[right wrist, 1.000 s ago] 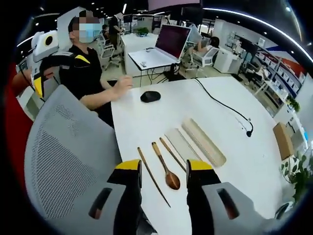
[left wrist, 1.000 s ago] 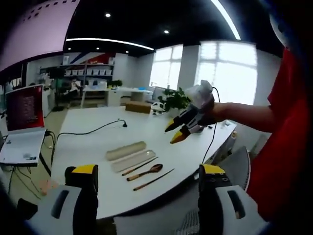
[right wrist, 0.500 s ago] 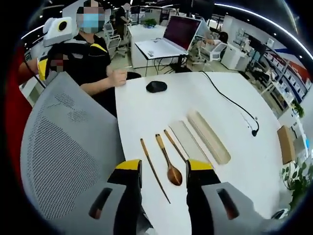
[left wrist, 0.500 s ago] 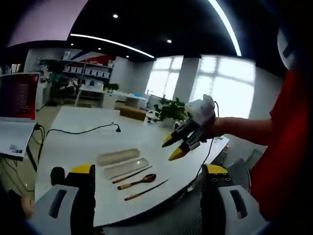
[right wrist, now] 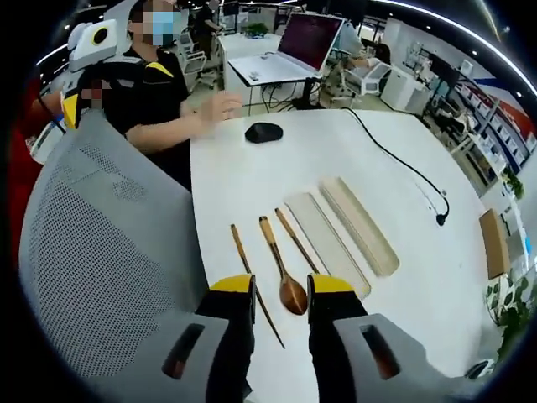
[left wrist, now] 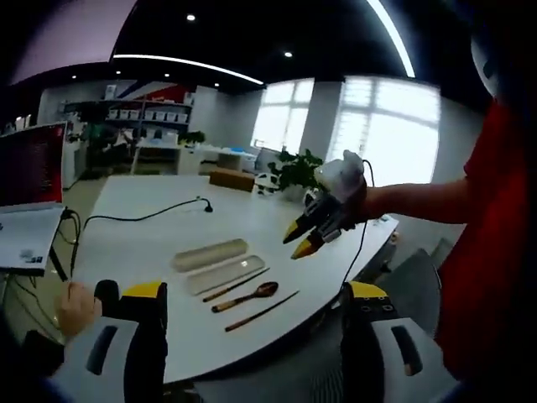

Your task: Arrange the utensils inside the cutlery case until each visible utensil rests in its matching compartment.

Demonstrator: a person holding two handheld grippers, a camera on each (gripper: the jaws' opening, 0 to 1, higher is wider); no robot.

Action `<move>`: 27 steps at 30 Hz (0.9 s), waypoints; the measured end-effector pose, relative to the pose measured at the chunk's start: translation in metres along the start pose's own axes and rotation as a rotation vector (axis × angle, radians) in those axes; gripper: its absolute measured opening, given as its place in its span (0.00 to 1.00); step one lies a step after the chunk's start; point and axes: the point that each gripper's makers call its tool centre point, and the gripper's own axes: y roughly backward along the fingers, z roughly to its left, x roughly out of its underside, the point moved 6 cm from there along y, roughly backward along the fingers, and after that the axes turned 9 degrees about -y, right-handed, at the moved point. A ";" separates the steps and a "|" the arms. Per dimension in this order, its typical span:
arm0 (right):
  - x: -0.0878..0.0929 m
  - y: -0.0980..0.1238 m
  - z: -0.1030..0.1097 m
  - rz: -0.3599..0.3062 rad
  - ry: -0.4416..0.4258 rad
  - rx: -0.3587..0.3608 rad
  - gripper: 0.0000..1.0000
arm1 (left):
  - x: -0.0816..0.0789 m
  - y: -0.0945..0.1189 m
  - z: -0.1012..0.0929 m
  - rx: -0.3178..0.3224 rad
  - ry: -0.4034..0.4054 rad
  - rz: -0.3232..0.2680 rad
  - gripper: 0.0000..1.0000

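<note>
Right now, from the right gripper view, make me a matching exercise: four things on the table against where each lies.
Things:
1. wooden spoon
2. black mouse
3. case lid
4. case tray

Places:
A. near the seated person's hand, at the table's far end
B. between two wooden sticks
C. outermost of the row, on the cable's side
D. between the lid and the nearest stick

Pairs: 1-B, 2-A, 3-C, 4-D

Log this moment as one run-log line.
left gripper: open, empty | right gripper: open, above spoon | chopsticks and spoon on table, outside case
</note>
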 end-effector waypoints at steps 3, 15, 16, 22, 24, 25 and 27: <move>0.001 -0.009 -0.002 0.036 0.041 0.001 0.22 | 0.003 -0.002 0.001 0.002 -0.017 0.017 0.87; -0.008 -0.037 0.003 0.059 0.098 -0.066 0.21 | 0.010 0.010 0.005 -0.051 0.000 0.042 0.85; -0.009 -0.041 0.006 0.057 0.101 -0.088 0.21 | 0.012 0.012 0.006 -0.056 0.007 0.045 0.85; 0.004 -0.063 0.017 0.110 0.153 -0.110 0.21 | 0.018 0.016 0.008 -0.072 0.014 0.060 0.84; 0.010 -0.071 0.021 0.122 0.138 -0.138 0.20 | 0.019 0.018 0.009 -0.083 0.015 0.069 0.84; 0.011 -0.073 0.022 0.127 0.132 -0.142 0.19 | 0.020 0.019 0.010 -0.092 0.014 0.071 0.84; 0.014 -0.076 0.024 0.138 0.135 -0.143 0.19 | 0.021 0.021 0.013 -0.110 0.025 0.070 0.83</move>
